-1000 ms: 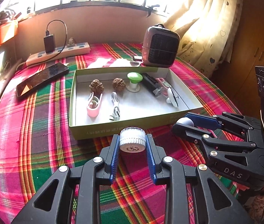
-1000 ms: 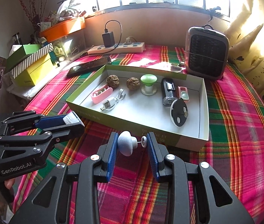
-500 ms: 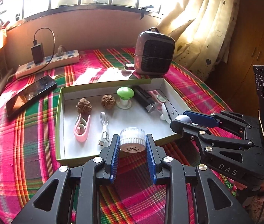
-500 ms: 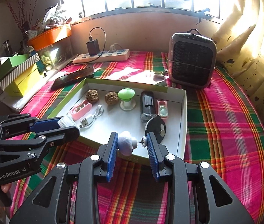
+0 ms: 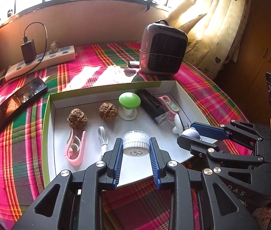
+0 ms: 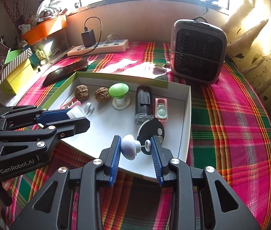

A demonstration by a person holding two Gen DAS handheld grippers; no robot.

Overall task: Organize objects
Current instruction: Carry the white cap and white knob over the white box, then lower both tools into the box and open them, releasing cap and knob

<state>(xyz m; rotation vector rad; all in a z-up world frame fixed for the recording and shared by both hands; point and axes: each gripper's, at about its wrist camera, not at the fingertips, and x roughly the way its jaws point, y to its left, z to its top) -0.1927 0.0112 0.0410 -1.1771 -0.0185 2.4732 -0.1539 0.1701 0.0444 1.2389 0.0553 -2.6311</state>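
Box (image 5: pixel 104 88) holds two walnuts (image 5: pixel 77 118), green knob (image 5: pixel 129 100), pink clips. Left tongs (image 5: pixel 135 146) clamp white jar (image 5: pixel 135 143); right tongs (image 6: pixel 135 146) pinch white pin-knob (image 6: pixel 129 147). Only the right view shows the orange tray (image 6: pixel 43 28).

A: What shifted?
B: Both tongs travelled forward from the plaid bench (image 5: pixel 20 153) to above the box (image 5: pixel 46 134).
A: Their loads?
B: The white jar (image 5: pixel 135 143) and the grey knob (image 6: pixel 128 146) went along, ending over the box's white floor.
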